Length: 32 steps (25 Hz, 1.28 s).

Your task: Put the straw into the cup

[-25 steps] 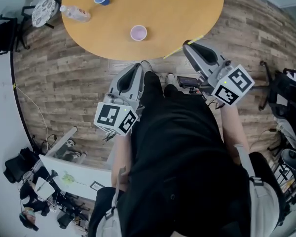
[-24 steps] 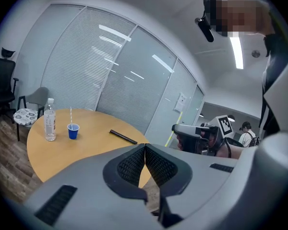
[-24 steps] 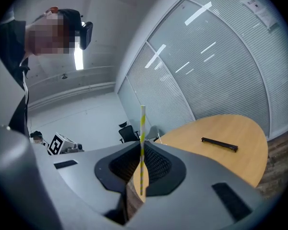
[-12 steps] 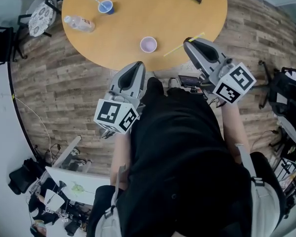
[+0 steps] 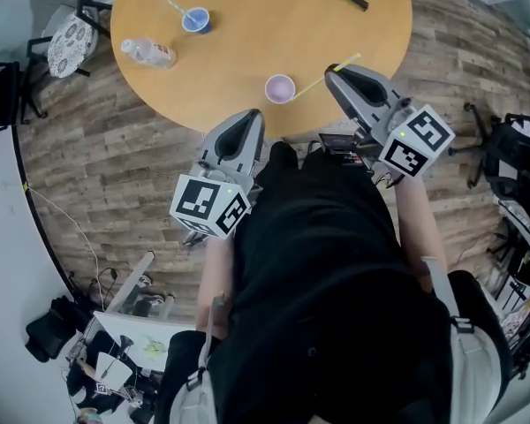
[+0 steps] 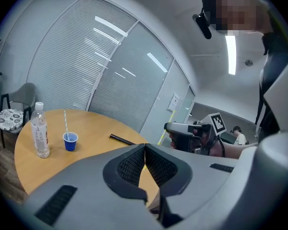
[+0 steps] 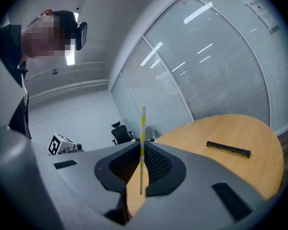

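Head view: at the near rim of the round, smooth wood-grain counter (image 5: pixel 230 60), right claw (image 5: pixel 334 71) clamped on a thin yellow-and-white striped straw (image 5: pixel 311 86), its end just beside a small pale purple cup (image 5: pixel 280 87); left claw (image 5: pixel 250 117) at the same rim.
Left gripper view: ribbed dark pads (image 6: pixel 129 166) pressed together, nothing between.
Right gripper view: straw upright in the clamp, open counter beyond.
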{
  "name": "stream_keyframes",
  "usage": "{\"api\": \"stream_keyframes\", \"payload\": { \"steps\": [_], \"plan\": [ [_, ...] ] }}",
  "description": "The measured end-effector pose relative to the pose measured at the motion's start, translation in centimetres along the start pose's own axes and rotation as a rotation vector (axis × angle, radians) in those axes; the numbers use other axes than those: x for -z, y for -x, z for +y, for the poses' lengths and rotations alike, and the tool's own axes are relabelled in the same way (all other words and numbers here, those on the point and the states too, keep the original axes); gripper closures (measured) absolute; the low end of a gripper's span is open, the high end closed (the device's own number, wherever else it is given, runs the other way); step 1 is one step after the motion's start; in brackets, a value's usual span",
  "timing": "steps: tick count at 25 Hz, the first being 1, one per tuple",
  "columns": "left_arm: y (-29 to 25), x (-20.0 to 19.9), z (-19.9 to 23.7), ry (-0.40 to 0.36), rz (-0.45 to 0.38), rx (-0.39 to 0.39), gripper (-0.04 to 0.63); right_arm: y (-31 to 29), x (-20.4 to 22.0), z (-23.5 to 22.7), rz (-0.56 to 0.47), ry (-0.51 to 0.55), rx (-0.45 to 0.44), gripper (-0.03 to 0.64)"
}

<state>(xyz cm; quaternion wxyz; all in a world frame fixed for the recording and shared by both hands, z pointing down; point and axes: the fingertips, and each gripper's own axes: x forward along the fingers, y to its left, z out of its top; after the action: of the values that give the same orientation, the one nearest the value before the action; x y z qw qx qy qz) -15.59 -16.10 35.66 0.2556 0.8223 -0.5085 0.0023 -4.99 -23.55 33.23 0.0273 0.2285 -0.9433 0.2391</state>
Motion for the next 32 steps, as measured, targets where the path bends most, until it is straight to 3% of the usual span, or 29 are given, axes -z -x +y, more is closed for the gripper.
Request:
{"api": "stream_keyframes", "payload": {
  "steps": [32],
  "plan": [
    [1.7, 0.0, 5.3, 0.04, 0.038, -0.045, 0.58, -7.9, 10.9, -6.6, 0.205, -0.112, 0.107, 0.583]
  ]
}}
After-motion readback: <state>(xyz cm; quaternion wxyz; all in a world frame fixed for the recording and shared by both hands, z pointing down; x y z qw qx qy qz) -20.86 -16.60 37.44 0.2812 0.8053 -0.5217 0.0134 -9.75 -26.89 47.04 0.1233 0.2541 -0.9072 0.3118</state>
